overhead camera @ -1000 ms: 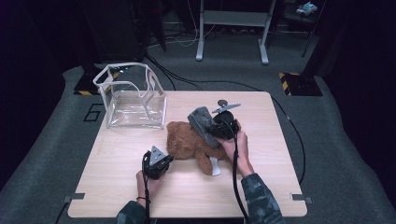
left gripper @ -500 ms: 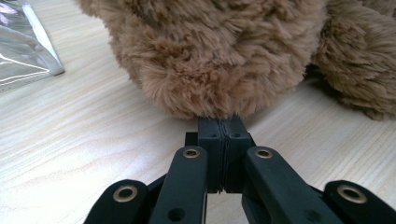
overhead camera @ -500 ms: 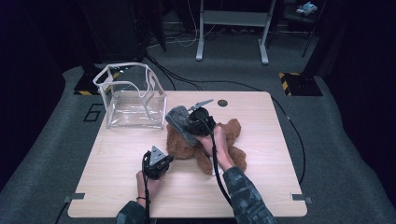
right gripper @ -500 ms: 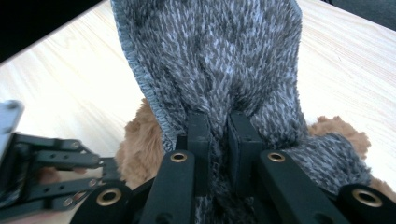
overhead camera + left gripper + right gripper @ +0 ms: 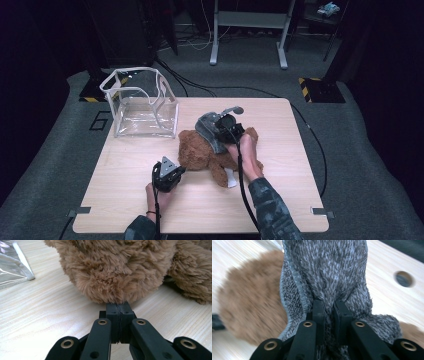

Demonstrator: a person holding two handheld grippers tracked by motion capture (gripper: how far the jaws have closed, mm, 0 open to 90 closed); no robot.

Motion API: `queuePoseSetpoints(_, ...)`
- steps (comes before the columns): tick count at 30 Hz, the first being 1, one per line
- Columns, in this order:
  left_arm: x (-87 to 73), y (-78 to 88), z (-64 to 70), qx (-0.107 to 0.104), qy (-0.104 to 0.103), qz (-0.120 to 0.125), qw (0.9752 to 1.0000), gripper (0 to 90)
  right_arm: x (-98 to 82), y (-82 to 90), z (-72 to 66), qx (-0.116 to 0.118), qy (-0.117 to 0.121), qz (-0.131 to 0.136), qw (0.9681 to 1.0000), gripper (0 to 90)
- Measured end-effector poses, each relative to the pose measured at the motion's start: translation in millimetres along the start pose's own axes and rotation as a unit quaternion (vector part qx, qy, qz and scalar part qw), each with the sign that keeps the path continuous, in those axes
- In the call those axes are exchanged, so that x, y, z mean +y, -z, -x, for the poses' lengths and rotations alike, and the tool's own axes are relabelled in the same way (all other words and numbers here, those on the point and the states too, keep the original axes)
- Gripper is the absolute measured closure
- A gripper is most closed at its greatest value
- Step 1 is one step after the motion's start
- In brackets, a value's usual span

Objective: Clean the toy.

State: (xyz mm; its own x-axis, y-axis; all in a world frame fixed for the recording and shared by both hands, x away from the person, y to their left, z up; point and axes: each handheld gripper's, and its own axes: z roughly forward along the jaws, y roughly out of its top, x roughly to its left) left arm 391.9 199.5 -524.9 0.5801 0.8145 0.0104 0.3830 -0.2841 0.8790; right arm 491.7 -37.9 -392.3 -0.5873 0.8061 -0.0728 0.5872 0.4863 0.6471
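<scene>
Table (image 5: 130, 185) | L hand-held gripper (image 5: 119, 312) low, pinching bear (image 5: 120, 270) | R hand-held gripper (image 5: 329, 312) clamps grey knit (image 5: 329, 272)

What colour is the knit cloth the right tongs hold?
Speckled grey knit cloth, clearest in the right gripper view.

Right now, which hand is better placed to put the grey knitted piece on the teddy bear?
The right gripper: it already pinches the grey knitted piece above the teddy bear. The left gripper is shut at the bear's fur.
</scene>
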Motion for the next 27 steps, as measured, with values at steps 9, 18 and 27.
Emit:
queuePoseSetpoints(9, 0.3, 0.1, 0.1, -0.001, -0.005, -0.003, 1.0000, 89.1, -41.6, 24.3, 45.3, -0.027, -0.049, 0.004, 0.9985, 81.7)
queuePoseSetpoints(18, 0.8, -0.8, 0.9, 0.003, -0.009, -0.010, 0.9999, 89.1, -100.7, 11.5, 80.8, -0.019, -0.131, -0.018, 0.9910, 82.1)
queuePoseSetpoints(27, 0.8, -1.0, 0.9, 0.004, -0.007, -0.010, 0.9999, 89.0, -120.7, -13.4, 84.3, -0.038, -0.121, -0.066, 0.9897, 82.1)
